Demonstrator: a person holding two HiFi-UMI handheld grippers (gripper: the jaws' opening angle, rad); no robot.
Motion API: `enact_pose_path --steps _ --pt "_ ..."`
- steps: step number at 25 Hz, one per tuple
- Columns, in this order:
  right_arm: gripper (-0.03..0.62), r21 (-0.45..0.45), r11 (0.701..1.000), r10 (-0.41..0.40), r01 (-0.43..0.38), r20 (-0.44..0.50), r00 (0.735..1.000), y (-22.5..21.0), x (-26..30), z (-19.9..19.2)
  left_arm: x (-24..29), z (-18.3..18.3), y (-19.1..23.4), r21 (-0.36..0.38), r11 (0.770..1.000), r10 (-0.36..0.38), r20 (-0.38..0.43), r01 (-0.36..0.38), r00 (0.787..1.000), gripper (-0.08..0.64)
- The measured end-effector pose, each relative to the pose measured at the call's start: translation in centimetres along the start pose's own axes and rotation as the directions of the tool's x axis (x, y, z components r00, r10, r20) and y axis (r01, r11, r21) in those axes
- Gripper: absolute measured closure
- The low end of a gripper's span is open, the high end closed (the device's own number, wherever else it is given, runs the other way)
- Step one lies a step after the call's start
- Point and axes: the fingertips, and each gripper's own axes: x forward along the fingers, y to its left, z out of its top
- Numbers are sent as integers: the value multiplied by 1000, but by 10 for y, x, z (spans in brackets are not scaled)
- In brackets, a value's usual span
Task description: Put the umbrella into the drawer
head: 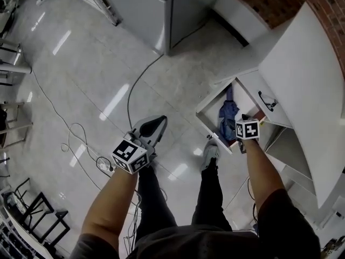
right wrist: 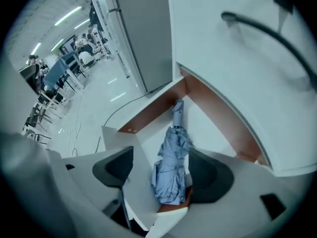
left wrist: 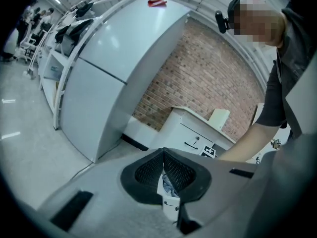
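Note:
A folded blue umbrella (head: 228, 115) lies lengthwise inside the open white drawer (head: 215, 93) of a low cabinet. In the right gripper view the umbrella (right wrist: 171, 167) rests on the drawer floor, its handle toward the brown-edged back wall (right wrist: 148, 108). My right gripper (right wrist: 162, 170) hangs above it, pointing steeply down, jaws wide apart and clear of the fabric. From the head camera that gripper (head: 243, 120) sits over the drawer's near right corner. My left gripper (head: 160, 121) is held over the floor left of the drawer, and its tips (left wrist: 163, 152) meet with nothing between them.
The white cabinet (head: 302, 74) stands against a brick wall, with a handled drawer front (head: 268, 101) beside the open one. A tall grey fridge (head: 156, 9) stands behind. Cables (head: 135, 85) trail over the tiled floor. The person's shoe (head: 210, 155) is just in front of the drawer.

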Motion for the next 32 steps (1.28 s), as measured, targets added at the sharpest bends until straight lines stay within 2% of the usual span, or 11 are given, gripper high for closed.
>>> enact_pose_path --steps 6,11,15,19,22,24,28,32 --pt "293 -81 996 51 -46 71 996 40 -93 31 -36 65 -42 47 999 -11 3 11 1000 561" --pt "336 -128 987 114 -93 168 979 73 -184 72 -70 128 -81 69 998 -6 27 4 1000 561" --pt "364 -188 975 168 -121 260 951 99 -262 112 -98 177 -112 111 994 -5 50 -1 999 560" --pt "398 -251 959 216 -129 359 908 117 -337 153 -118 220 -143 167 986 -11 83 -3 997 561" --pt "430 -302 945 255 -128 432 865 130 -396 176 -131 250 -172 215 977 -28 112 4 993 561" --pt "453 -329 935 290 -134 487 824 138 -434 195 -136 273 -188 256 967 -39 134 3 990 560" --pt "503 -355 920 358 -165 596 719 152 -507 223 -152 315 -216 319 948 -73 190 8 979 561" --pt "562 -411 900 409 -147 675 614 167 -568 246 -167 352 -229 328 945 -84 244 -1 966 560"
